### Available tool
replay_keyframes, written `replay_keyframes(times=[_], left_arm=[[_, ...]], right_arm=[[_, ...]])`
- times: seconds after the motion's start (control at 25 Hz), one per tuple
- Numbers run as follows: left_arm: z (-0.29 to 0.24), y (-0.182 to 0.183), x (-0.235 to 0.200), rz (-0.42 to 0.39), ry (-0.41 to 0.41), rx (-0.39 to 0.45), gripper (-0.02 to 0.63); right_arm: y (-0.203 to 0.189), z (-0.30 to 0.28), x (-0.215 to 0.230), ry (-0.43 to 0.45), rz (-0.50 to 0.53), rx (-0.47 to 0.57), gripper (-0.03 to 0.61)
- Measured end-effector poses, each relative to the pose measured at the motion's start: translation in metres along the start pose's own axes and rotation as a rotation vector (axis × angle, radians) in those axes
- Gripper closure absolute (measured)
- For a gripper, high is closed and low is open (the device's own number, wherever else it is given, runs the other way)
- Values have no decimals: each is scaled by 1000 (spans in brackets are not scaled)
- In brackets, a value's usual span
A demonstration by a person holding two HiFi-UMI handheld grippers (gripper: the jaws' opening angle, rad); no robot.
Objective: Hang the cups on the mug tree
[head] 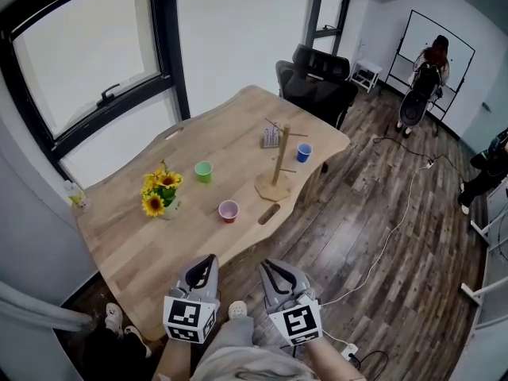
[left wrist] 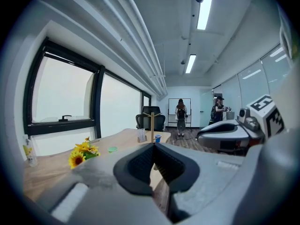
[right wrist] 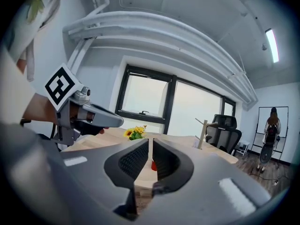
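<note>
Wood grain fills the head view: the table (head: 135, 244) runs away from me toward 1 o'clock. My left gripper (head: 206, 262) and right gripper (head: 271, 267) hang side by side off its near edge. The pink cup (head: 228, 211) stands upright at 12 o'clock between them, about as near to one as to the other. The green cup (head: 204, 171) sits beyond it at 11. The mug tree (head: 276, 165) rises upright at 1 o'clock, with the blue cup (head: 304, 152) close on its 3 o'clock side. Bare tabletop lies around the pink cup, while the sunflowers (head: 161, 193) crowd the 10 o'clock side.

From the left gripper view, my left gripper (left wrist: 153, 146) has its pads pressed together on nothing. The mug tree (left wrist: 152, 125) stands dead ahead at 12.

From the right gripper view, my right gripper (right wrist: 150, 142) is parted by a mere slit and holds nothing. A red speck low in that slit is probably the pink cup (right wrist: 153, 164). The mug tree (right wrist: 203, 134) lies at 2 o'clock. This slit must widen well before it takes a cup.
</note>
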State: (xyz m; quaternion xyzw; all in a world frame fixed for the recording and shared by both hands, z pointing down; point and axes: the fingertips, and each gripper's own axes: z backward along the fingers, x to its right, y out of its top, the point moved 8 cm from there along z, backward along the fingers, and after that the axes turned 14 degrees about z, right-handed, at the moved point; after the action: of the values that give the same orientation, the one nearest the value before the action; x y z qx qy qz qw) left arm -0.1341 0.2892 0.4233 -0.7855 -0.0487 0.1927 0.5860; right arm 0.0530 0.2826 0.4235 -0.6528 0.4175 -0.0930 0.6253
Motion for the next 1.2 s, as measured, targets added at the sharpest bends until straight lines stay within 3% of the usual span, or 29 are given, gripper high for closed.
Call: replay_keyframes(times=[0.24, 0.68, 0.96, 1.2], left_arm=[[-39, 18, -39, 6, 2, -12, 612], [-99, 34, -102, 21, -14, -33, 612], [-122, 36, -133, 40, -22, -48, 612], [-139, 31, -148, 52, -38, -84, 612]], right_arm=[[-6, -56, 13, 70, 9, -82, 480], [-24, -143, 27, 145, 107, -125, 376], [-33, -187, 27, 201, 148, -166, 368], [-45, -216, 20, 331, 183, -213, 367]])
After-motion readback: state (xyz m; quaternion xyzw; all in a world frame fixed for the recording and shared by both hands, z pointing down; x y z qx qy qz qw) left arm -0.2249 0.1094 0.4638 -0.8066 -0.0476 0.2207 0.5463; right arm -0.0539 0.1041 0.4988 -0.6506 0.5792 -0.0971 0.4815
